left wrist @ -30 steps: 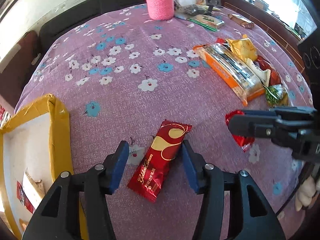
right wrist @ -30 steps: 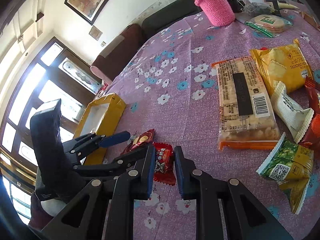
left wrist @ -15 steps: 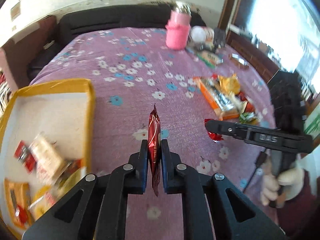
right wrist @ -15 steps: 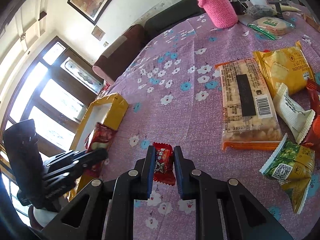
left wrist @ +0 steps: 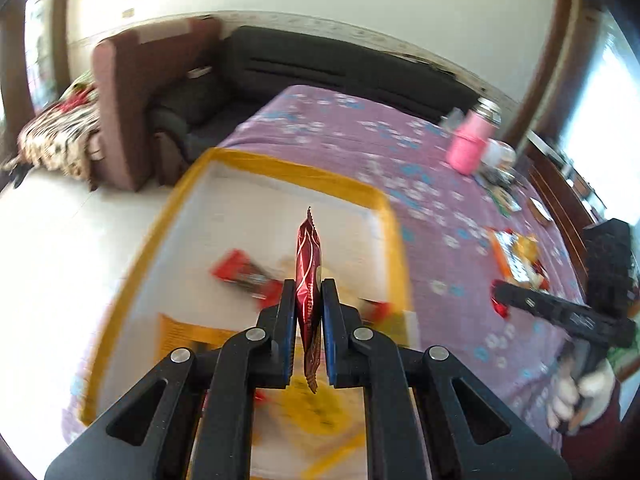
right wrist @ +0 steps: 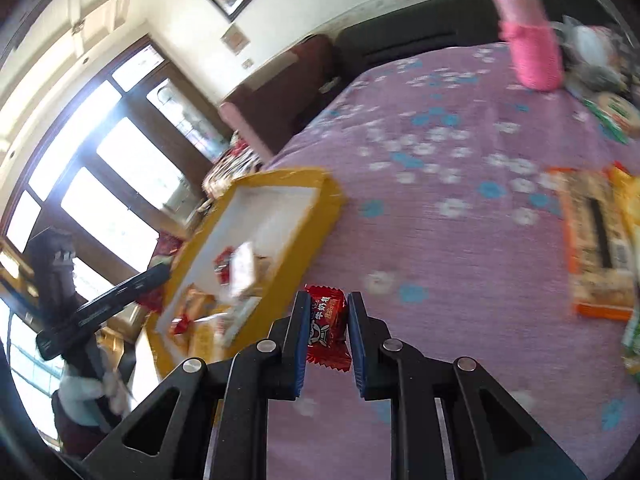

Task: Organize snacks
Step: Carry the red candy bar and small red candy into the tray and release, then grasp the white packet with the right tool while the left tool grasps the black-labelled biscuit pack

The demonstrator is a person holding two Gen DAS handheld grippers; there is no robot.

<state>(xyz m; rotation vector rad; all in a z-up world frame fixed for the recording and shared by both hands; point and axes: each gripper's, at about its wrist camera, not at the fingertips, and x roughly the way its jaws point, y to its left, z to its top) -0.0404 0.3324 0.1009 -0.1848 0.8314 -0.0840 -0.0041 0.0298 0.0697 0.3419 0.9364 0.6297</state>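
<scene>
My left gripper [left wrist: 308, 296] is shut on a dark red and gold snack bar [left wrist: 307, 264], held on edge above the yellow-rimmed box [left wrist: 280, 170] that holds several snacks. My right gripper [right wrist: 328, 312] is shut on a small red candy packet [right wrist: 326, 324], held above the purple flowered tablecloth [right wrist: 460, 248] just right of the box [right wrist: 304, 236]. The right gripper also shows in the left wrist view [left wrist: 500, 300], and the left gripper in the right wrist view [right wrist: 160, 276] at the box's far side.
A pile of snack packets [right wrist: 600, 240] lies at the right of the table. A pink covered bottle [right wrist: 530, 52] stands at the far end among other items. A dark sofa [left wrist: 320, 68] and a brown chair [left wrist: 132, 92] stand beyond the table.
The left gripper has carried the red bar left, from over the tablecloth to over the box. The right gripper has lifted the candy packet and moved left toward the box.
</scene>
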